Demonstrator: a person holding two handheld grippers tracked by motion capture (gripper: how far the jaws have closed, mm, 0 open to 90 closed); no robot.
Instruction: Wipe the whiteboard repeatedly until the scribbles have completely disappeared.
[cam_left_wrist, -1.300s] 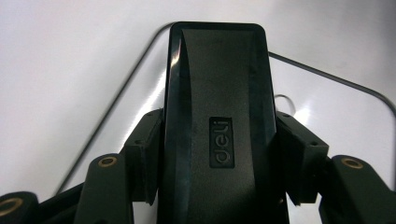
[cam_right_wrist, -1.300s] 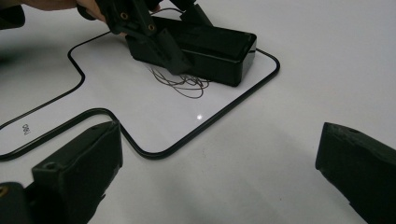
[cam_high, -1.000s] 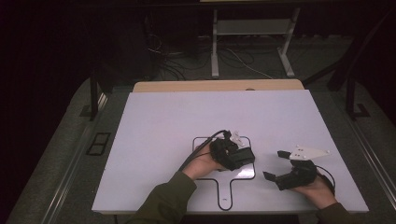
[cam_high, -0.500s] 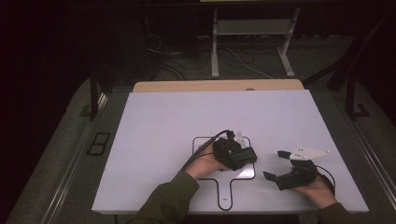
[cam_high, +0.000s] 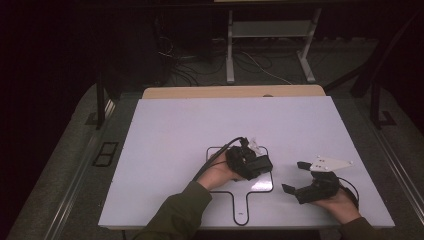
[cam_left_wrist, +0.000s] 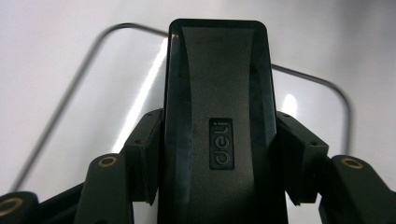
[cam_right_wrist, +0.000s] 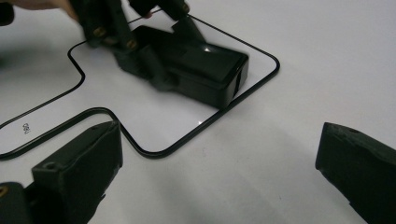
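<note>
Your left tongs (cam_high: 259, 164) are clenched on a black box (cam_left_wrist: 219, 121), its 2 long sides pressed between the 2 pads (cam_left_wrist: 148, 154). In the left gripper view the box runs straight up between the jaws, its top face toward the camera, with a small raised "deli" label (cam_left_wrist: 221, 142) near the middle. In the right gripper view the same box (cam_right_wrist: 205, 70) lies low over the white surface, inside the rounded black outline (cam_right_wrist: 154, 151) drawn there, with the left tongs (cam_right_wrist: 175, 70) gripping it from the far side. Whether the box touches the surface or sits just above it, you cannot tell from these views.

Your right tongs (cam_high: 300, 176) are released: the 2 jaws stand wide apart with nothing between them, and they rest just to the right of the outline, near the box but clear of it. Your right hand (cam_high: 342, 205) holds them at the near right part of the bench (cam_high: 165, 130).

In the high view the outline (cam_high: 239, 200) is a rounded square with a short handle shape pointing toward you, and the box (cam_high: 257, 165) sits in its upper half. The white bench top lies on a grey floor (cam_high: 65, 165), with a metal frame (cam_high: 270, 35) and loose cables (cam_high: 250, 62) behind it.
</note>
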